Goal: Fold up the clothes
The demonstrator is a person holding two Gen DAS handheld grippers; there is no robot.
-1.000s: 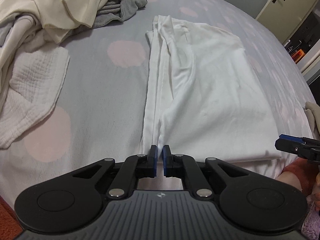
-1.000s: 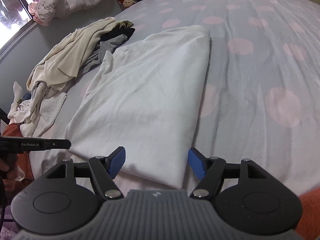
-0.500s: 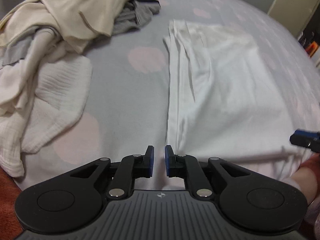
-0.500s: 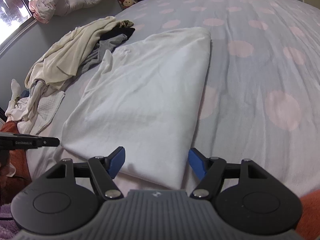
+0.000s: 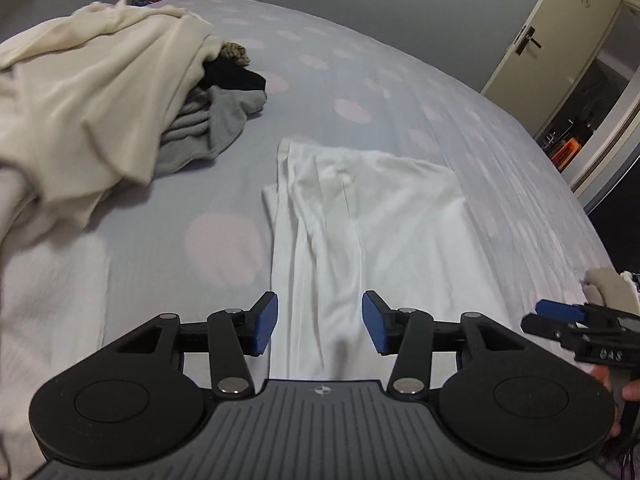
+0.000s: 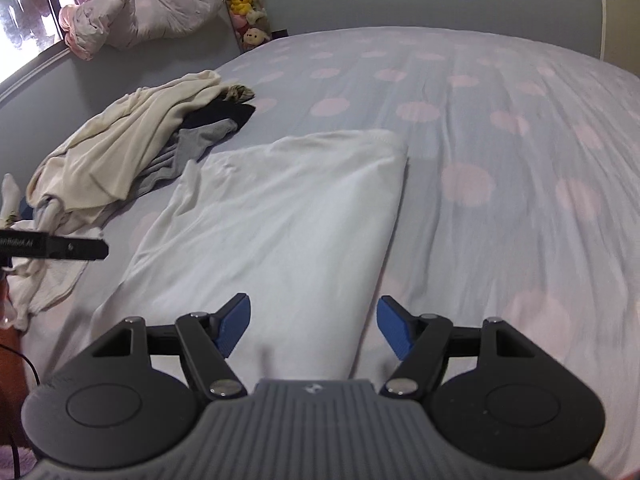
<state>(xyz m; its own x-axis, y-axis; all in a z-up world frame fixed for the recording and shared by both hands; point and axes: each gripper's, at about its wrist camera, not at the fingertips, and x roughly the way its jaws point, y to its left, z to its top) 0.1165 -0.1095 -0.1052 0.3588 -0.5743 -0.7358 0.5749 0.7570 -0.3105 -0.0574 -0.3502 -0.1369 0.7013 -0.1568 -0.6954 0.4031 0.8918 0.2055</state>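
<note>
We held both tongs wide, gripping nothing; the white garment [image 5: 372,224] lay on the bed [image 6: 500,128], its long axis running away; left gripper [image 5: 319,328] and right gripper [image 6: 313,328] hovered over its near corners.

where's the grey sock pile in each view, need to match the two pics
Left wrist: grey socks upper left of centre, beside the cream garment, left of the folded white garment.
Right wrist: grey socks left of centre, up and left of the white garment.
Shared landmark: the black sock just behind them.
</note>
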